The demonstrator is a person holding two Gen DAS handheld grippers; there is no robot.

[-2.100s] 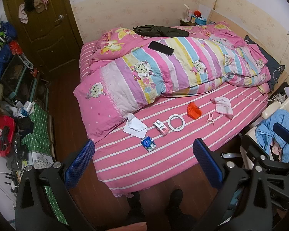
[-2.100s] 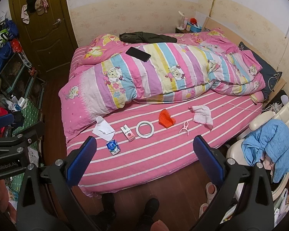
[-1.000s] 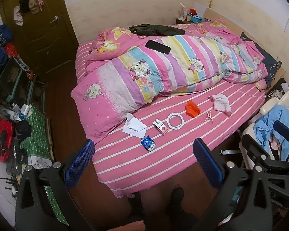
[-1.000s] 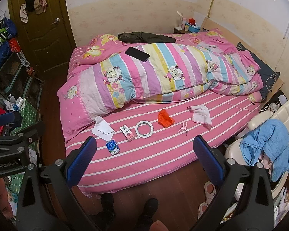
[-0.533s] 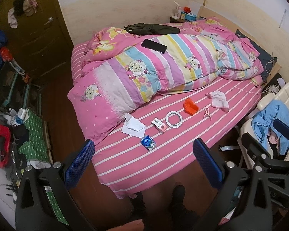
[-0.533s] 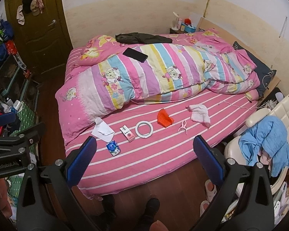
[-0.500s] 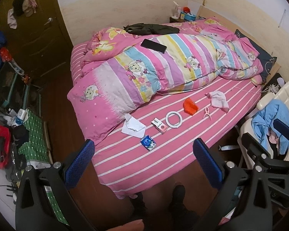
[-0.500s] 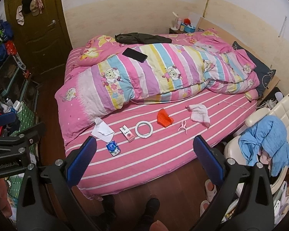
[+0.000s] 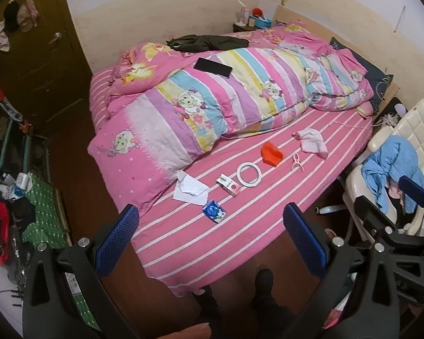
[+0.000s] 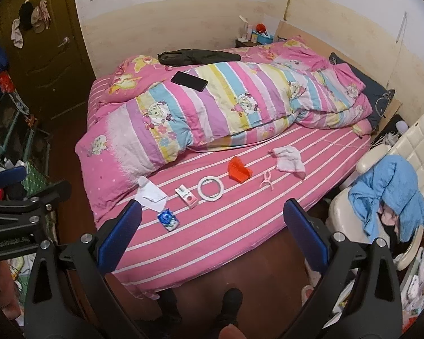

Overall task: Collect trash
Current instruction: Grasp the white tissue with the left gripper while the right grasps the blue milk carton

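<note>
Left wrist view: both grippers, left & right, wide open, empty; crumpled tissue near bed's foot-end edge looks light, soft — pinch a raised fold.

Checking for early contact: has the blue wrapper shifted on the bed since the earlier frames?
No. The blue wrapper still lies just below the white tissue, same spacing as earlier.

- Bare striped sheet along the near edge of the bed, open from above.
- Row of small items across it: white tissue, blue wrapper, small pink box, tape ring, orange piece.
- Bunched quilt closing off the far side.
- White chair draped with blue cloth crowding the right.
</note>
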